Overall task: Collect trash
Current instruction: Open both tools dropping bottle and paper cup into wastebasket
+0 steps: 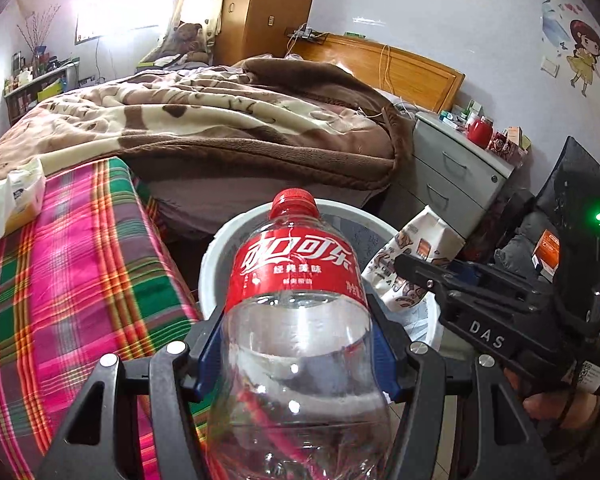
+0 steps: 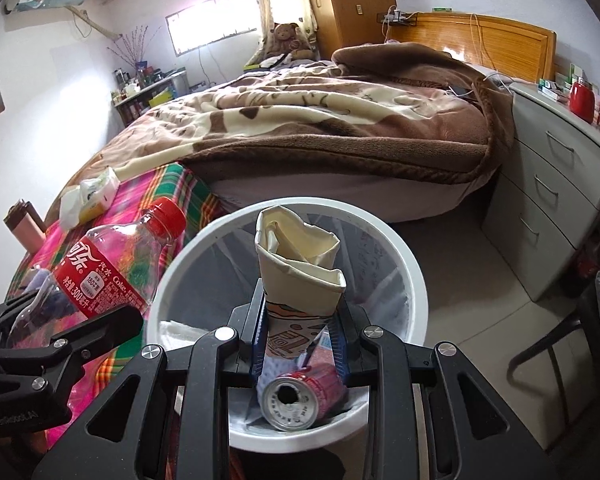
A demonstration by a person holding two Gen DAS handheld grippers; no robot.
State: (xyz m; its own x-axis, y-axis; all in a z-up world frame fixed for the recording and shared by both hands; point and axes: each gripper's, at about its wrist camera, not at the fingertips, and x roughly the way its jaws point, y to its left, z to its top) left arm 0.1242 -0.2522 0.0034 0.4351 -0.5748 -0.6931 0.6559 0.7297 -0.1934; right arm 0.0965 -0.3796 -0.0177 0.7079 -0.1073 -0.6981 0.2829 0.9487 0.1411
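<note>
My left gripper [image 1: 300,344] is shut on an empty clear Coca-Cola bottle [image 1: 296,320] with a red cap, held beside the white trash bin [image 1: 216,252]. It also shows in the right wrist view [image 2: 108,272], left of the bin. My right gripper [image 2: 300,320] is shut on a crushed paper cup [image 2: 300,264] and holds it over the white trash bin [image 2: 412,276]. A red drink can [image 2: 300,396] lies inside the bin. In the left wrist view the right gripper [image 1: 404,276] holds the paper cup [image 1: 416,252] at the bin's right.
A plaid-covered surface [image 1: 72,272] lies at left with a tissue pack [image 1: 16,200] on it. A bed with a brown blanket [image 1: 220,120] is behind the bin. A grey drawer unit [image 2: 556,208] stands at right, a chair [image 2: 560,344] nearer.
</note>
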